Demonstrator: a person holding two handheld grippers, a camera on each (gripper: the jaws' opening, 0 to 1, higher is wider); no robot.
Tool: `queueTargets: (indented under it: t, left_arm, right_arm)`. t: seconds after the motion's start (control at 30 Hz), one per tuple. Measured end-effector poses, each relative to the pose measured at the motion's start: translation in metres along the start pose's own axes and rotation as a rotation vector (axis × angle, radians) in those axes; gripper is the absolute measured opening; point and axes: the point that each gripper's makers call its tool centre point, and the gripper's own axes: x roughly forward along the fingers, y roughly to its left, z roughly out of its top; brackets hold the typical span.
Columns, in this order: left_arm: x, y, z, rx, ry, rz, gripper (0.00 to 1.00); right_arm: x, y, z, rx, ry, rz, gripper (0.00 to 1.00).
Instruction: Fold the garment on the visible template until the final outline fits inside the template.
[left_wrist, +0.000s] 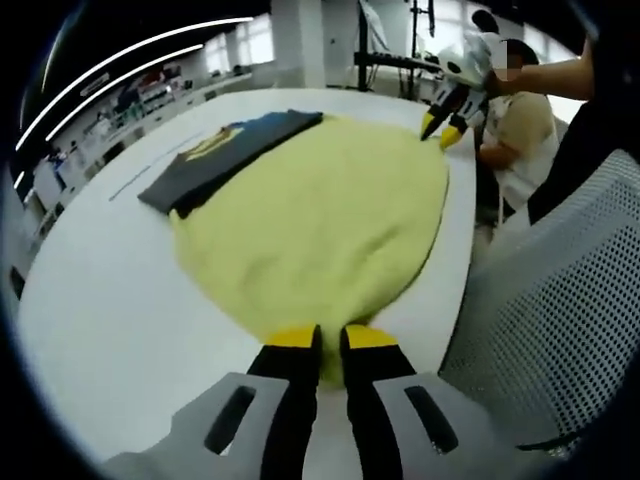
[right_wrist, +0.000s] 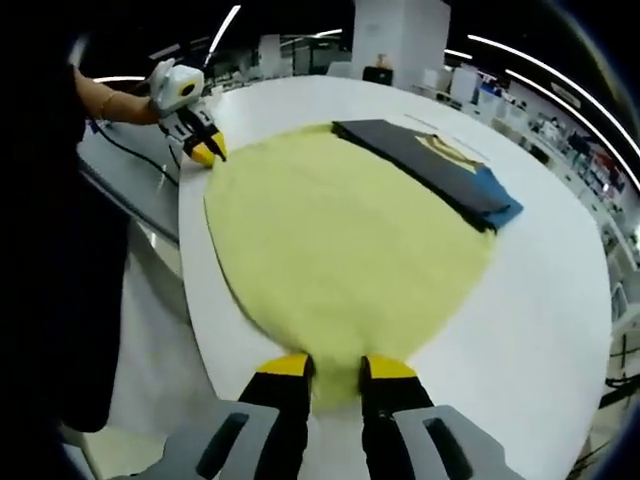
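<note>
A yellow garment (left_wrist: 320, 210) (right_wrist: 340, 240) lies spread flat on the white table. Along its far side lies a dark grey and blue template (left_wrist: 230, 150) (right_wrist: 430, 160) with a yellow print, and the garment overlaps its edge. My left gripper (left_wrist: 330, 345) is shut on one edge of the garment, with yellow cloth pinched between its yellow tips. The right gripper (right_wrist: 335, 368) grips the opposite edge, a fold of cloth between its fingers. Each gripper also appears across the garment in the other view: the right gripper (left_wrist: 447, 130) and the left gripper (right_wrist: 207, 152).
The white table (left_wrist: 100, 300) (right_wrist: 560, 300) has bare surface around the garment. A grey mesh chair (left_wrist: 560, 300) stands close beside the table edge. A seated person (left_wrist: 520, 130) is behind the far end. A forearm (right_wrist: 110, 100) holds the far gripper.
</note>
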Motion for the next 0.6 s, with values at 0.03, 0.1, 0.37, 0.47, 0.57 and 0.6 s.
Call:
queueTargets:
  t: [0.03, 0.1, 0.37, 0.47, 0.57, 0.6]
  left_arm:
    - [0.0, 0.001, 0.0, -0.012, 0.002, 0.005, 0.05]
    - [0.0, 0.001, -0.001, -0.02, 0.006, 0.008, 0.04]
    - [-0.01, 0.001, 0.006, -0.06, 0.043, 0.049, 0.02]
    - [-0.015, 0.005, 0.01, -0.094, 0.038, 0.07, 0.02]
    - [-0.021, 0.011, 0.015, -0.128, 0.026, 0.106, 0.02]
    - [-0.022, 0.011, 0.016, -0.131, 0.026, 0.11, 0.02]
  right_arm:
    - [0.0, -0.002, 0.0, 0.002, -0.002, -0.01, 0.07]
    - [0.001, -0.004, 0.001, 0.016, -0.009, -0.029, 0.04]
    - [-0.002, -0.011, 0.004, 0.095, -0.044, -0.108, 0.01]
    - [-0.007, -0.013, 0.01, 0.128, -0.065, -0.128, 0.01]
    - [-0.012, -0.013, 0.017, 0.159, -0.094, -0.139, 0.0]
    - [-0.013, -0.013, 0.017, 0.162, -0.097, -0.141, 0.0]
